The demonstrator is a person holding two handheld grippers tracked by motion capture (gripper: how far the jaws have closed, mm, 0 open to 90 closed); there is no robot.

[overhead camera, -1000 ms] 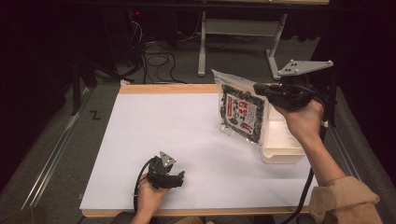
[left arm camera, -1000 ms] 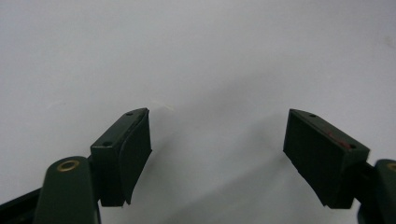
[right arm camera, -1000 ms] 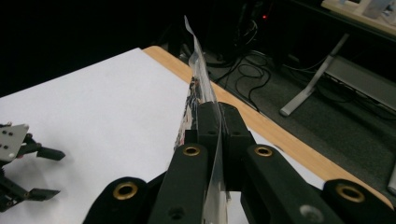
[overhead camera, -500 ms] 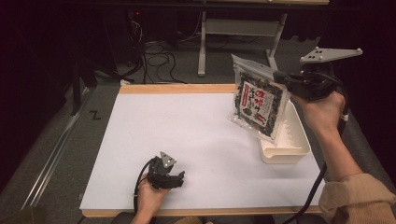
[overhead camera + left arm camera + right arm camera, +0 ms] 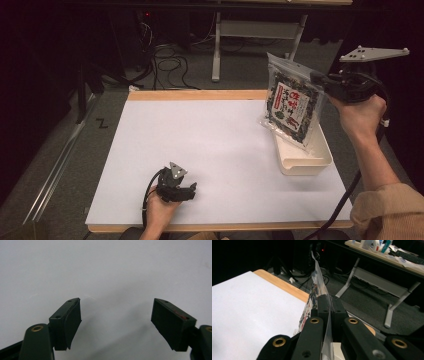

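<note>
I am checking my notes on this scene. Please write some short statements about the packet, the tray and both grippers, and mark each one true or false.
1. The right gripper is shut on the clear plastic snack packet with a dark printed label. True.
2. The packet lies flat on the white table. False: it hangs lifted, over the white rectangular plastic tray.
3. The left gripper has open, empty jaws. True.
4. The left gripper holds the tray. False: it sits low over the table's near edge, far from the tray.
</note>
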